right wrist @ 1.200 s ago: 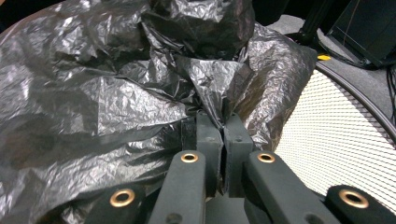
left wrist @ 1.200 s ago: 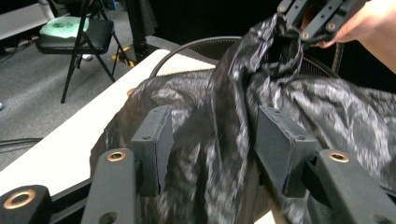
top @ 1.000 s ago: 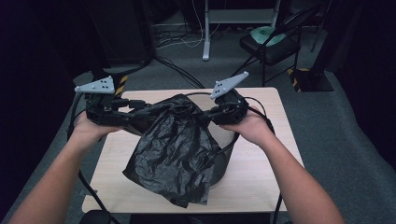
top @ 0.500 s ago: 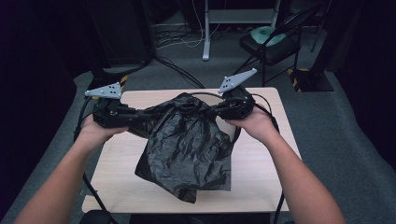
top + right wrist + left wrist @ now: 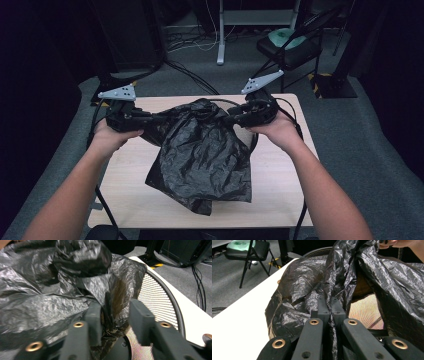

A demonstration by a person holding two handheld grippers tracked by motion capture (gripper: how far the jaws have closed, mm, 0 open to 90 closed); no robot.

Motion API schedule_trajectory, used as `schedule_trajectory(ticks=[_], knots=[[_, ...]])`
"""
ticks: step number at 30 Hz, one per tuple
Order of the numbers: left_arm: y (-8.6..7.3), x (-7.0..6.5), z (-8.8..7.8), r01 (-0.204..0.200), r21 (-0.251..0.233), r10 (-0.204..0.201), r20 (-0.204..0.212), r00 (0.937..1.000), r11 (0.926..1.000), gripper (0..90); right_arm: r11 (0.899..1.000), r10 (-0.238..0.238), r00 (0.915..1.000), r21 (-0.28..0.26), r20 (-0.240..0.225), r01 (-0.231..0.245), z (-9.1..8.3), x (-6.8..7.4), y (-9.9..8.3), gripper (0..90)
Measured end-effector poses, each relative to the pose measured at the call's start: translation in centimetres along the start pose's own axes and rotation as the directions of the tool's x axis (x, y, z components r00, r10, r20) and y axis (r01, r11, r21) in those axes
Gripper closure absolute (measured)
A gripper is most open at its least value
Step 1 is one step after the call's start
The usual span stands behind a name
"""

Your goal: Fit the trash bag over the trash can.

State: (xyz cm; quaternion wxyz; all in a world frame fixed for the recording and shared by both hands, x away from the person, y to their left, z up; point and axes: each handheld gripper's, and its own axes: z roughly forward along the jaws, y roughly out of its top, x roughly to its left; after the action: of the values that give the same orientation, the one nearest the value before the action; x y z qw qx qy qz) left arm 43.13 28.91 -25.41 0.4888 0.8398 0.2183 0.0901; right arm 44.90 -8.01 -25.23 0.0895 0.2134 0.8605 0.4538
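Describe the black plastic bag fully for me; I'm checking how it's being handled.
The crinkled black plastic bag is thin, glossy film, heavily creased. It is stretched between the two grippers at its upper edge and hangs down, draped over a round black mesh bin on the pale wooden table. The left gripper is shut on a bunched fold of it. The right gripper has just been opening; a fold lies between its jaws, against one pad and clear of the other.
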Motion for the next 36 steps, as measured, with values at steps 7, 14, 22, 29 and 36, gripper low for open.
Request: schedule_trajectory(ticks=[7,14,22,29,36], knots=[[0.2,-0.2,0.3,-0.004,0.005,0.004,0.0,1.0,1.0,88.8,0.999,0.007,0.9999,-0.042,0.011,-0.007,-2.3,0.9,-0.2,47.4],[0.2,-0.3,0.3,-0.004,0.008,0.004,-0.003,1.0,1.0,88.8,0.999,-0.024,0.9997,-0.04,-0.002,0.024,-3.6,2.5,-0.6,46.1],[0.3,-0.7,0.4,-0.007,0.016,0.007,-0.01,0.9999,0.9998,88.6,0.999,-0.029,0.9973,-0.023,-0.067,0.028,-3.8,4.3,-2.0,43.5],[0.5,-0.9,0.4,-0.011,0.02,0.011,-0.014,0.9998,0.9997,88.6,0.996,-0.087,0.9834,-0.006,-0.159,0.087,-2.7,6.9,-1.9,42.2],[0.4,-1.1,0.4,-0.01,0.022,0.011,-0.014,0.9998,0.9997,88.6,0.989,-0.137,0.9694,0.02,-0.203,0.144,-1.3,8.6,-1.8,41.7]])
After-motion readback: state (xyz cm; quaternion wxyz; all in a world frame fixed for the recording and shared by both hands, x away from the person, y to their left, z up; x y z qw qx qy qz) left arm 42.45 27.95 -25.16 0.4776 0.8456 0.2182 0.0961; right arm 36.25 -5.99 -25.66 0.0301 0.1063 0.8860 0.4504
